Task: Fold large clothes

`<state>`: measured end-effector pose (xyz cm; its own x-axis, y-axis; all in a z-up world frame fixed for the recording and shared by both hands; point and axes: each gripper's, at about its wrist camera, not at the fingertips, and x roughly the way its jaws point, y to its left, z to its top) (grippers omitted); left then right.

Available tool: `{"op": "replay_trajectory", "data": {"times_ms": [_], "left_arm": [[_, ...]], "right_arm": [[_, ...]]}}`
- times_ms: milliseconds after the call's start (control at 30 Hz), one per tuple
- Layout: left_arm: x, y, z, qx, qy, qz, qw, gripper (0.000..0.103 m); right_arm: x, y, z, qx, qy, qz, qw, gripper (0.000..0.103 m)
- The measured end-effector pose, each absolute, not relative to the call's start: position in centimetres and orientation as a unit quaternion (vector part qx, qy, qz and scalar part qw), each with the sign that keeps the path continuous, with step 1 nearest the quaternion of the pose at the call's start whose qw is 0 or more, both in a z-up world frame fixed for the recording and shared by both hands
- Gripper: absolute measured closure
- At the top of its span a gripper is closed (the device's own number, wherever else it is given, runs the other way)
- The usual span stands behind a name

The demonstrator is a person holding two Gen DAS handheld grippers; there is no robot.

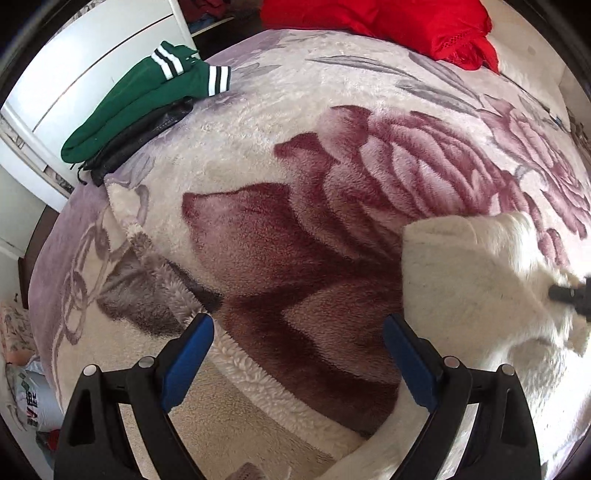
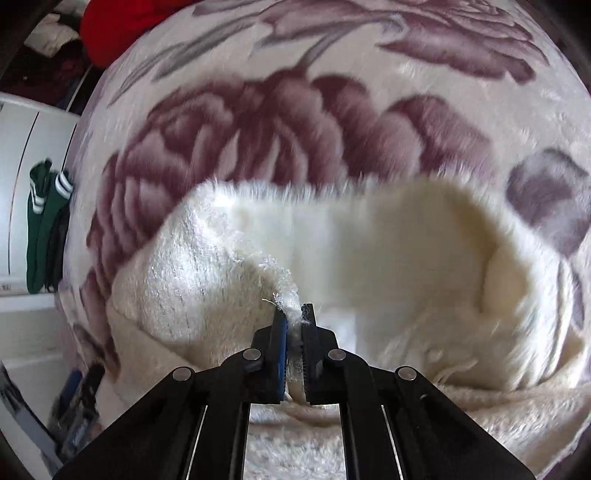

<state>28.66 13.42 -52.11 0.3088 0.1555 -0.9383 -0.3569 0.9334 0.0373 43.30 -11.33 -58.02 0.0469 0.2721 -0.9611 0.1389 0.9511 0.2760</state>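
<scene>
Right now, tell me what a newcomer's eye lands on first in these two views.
First, the fluffy white garment lying low and centre on the floral blanket, a tuft of it pinched in the shut jaws of the right gripper. Next, the red cloth heaped at the blanket's far edge. Then the green striped garment folded at the far left, while the left gripper hangs open over the blanket.
</scene>
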Motion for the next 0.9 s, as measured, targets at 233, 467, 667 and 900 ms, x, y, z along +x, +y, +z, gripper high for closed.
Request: {"op": "replay_trajectory", "data": {"times_ms": [233, 467, 667, 900], "left_arm": [[26.5, 12.5, -50.9, -0.082, 0.566, 0.122, 0.811, 0.009], [18.9, 10.8, -50.5, -0.052, 0.591, 0.086, 0.801, 0.009], [10.6, 7.7, -54.4, -0.021, 0.667, 0.060, 0.742, 0.009], [6.4, 5.5, -55.6, -0.009, 0.692, 0.049, 0.720, 0.009]], "right_arm": [[45.7, -11.9, -60.7, 0.199, 0.749, 0.091, 0.625, 0.078], [33.5, -17.7, -52.5, 0.226, 0.702, 0.083, 0.670, 0.048], [17.4, -15.7, -58.8, 0.212, 0.787, 0.048, 0.578, 0.048], [9.1, -13.3, -64.2, 0.201, 0.781, -0.035, 0.590, 0.089]]}}
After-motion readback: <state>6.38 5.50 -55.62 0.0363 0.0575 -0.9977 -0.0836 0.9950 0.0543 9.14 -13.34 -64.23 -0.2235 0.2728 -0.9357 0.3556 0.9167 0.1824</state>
